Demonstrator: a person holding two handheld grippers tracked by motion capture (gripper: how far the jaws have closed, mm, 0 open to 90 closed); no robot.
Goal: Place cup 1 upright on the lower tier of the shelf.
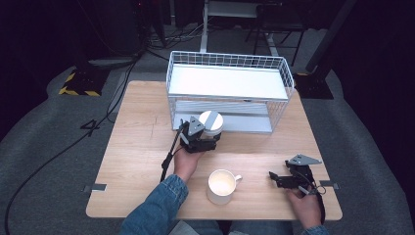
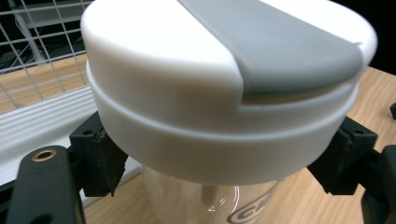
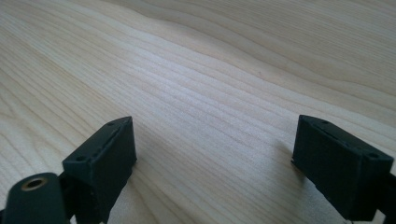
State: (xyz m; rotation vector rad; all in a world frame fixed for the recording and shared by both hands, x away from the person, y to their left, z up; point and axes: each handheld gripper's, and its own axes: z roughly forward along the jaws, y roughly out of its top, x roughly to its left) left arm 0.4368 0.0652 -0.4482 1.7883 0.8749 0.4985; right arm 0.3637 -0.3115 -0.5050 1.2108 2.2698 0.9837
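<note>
At table centre, just in front of the wire rack, left gripper pinches the jar just under its lid, right gripper spread empty at 4 o'clock; smooth clear wall could slip out.

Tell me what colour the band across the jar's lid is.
Grey, running across the white lid of the jar; the left gripper view shows it best.

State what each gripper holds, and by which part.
Left gripper holds the clear jar, jaws just under its white lid. Right gripper holds nothing.
</note>
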